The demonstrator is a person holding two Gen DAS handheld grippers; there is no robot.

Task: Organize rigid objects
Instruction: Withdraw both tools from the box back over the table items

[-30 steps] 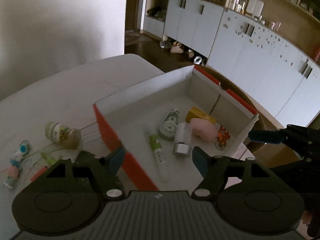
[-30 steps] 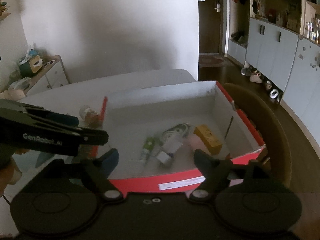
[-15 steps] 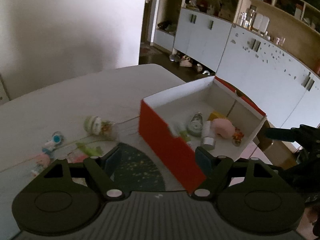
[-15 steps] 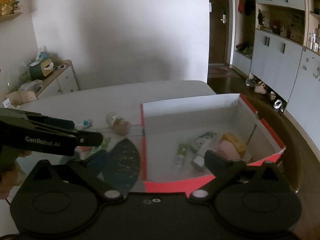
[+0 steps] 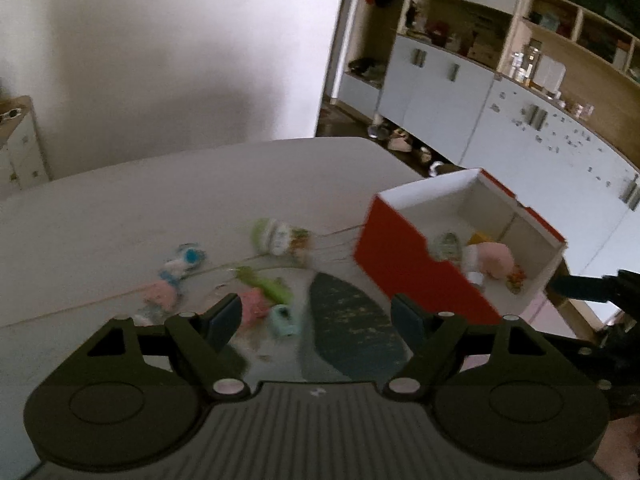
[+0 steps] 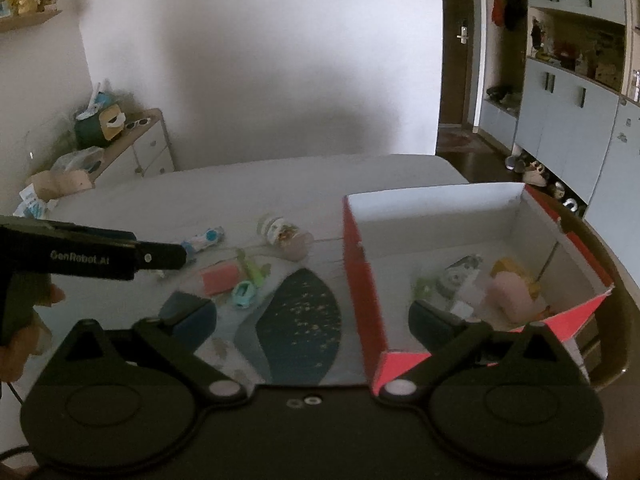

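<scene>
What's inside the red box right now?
In the red box: a pink toy, yellow block, green tube and tape dispenser. The near wall hides part of the floor.

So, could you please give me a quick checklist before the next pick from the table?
1. Left gripper open, nothing between its jaws: ok.
2. Right gripper open, empty: ok.
3. Red box upright with room inside: ok.
4. Loose items remain outside the box, such as the jar, pink block and teal toy: ok.
5. Jar lies on its side and might roll: not ok.
6. Small toys' exact shapes, blurred: cannot tell.
</scene>
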